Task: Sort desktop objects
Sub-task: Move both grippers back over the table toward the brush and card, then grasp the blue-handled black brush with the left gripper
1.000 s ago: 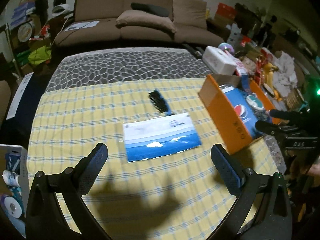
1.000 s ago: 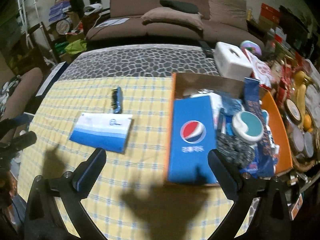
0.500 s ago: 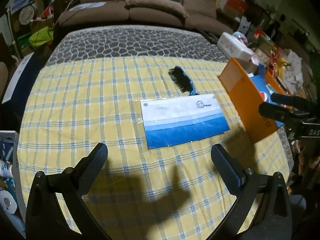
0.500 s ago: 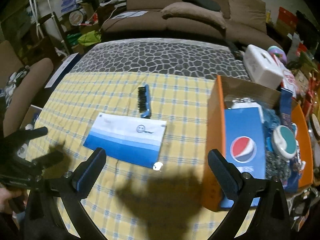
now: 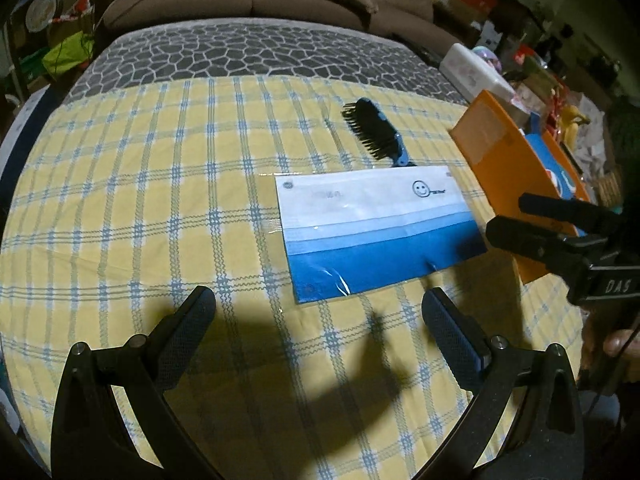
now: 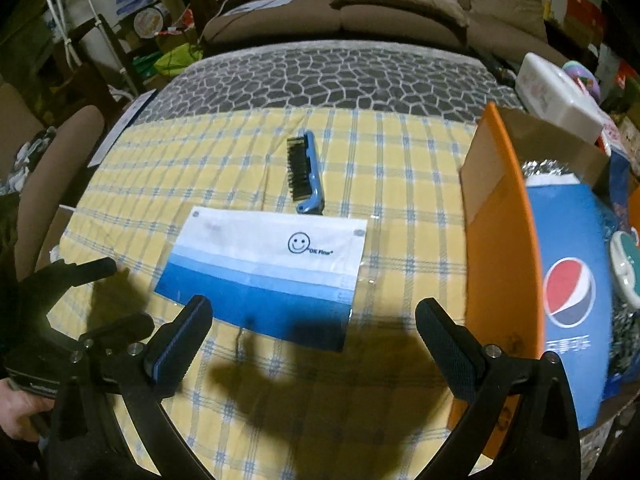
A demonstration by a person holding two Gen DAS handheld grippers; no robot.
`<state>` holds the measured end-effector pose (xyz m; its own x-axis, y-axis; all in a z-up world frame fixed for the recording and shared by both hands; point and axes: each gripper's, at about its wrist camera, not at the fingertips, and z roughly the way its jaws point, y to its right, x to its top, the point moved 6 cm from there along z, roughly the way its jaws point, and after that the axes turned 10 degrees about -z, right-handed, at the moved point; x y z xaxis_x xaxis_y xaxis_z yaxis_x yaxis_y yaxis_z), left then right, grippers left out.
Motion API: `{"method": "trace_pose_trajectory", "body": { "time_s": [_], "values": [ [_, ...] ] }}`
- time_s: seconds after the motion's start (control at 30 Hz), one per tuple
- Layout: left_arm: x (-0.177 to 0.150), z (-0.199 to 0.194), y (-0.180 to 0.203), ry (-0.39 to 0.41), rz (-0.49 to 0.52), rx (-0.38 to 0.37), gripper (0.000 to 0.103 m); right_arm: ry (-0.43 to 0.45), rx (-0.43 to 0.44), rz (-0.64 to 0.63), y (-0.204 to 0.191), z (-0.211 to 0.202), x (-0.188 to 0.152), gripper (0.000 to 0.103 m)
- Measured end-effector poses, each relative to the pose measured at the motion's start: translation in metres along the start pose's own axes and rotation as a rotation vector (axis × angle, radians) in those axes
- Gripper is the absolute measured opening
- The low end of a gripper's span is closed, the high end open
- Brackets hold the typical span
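Note:
A flat blue-and-white packet with a smiley face lies on the yellow checked tablecloth; it also shows in the right wrist view. A blue brush with black bristles lies just behind it, also in the right wrist view. An orange box at the right holds a Pepsi carton. My left gripper is open and empty, just short of the packet. My right gripper is open and empty over the packet's near edge.
The box's orange wall shows in the left wrist view. A round teal-lidded tin sits in the box. A white case and clutter stand at the far right. A brown sofa stands behind the table, and a chair at its left.
Both grippers have moved closer to the packet, and the right one has swung left from the box toward it. Both stay open. Packet and brush have not moved.

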<state>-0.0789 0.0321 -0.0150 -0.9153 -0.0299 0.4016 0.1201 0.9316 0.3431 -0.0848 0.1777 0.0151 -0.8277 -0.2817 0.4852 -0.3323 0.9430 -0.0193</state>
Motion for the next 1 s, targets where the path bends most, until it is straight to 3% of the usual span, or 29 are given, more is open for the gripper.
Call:
{"method": "trace_pose_trajectory", "body": {
  "time_s": [0.57, 1.0],
  "values": [
    [0.008, 0.022, -0.001, -0.023, -0.012, -0.027, 0.103, -0.02, 0.011, 0.053, 0.009, 0.026, -0.002, 0.103],
    [0.03, 0.025, 0.008, -0.007, -0.001, -0.046, 0.103, 0.014, -0.041, -0.019, 0.013, 0.029, 0.055, 0.103]
  ]
}}
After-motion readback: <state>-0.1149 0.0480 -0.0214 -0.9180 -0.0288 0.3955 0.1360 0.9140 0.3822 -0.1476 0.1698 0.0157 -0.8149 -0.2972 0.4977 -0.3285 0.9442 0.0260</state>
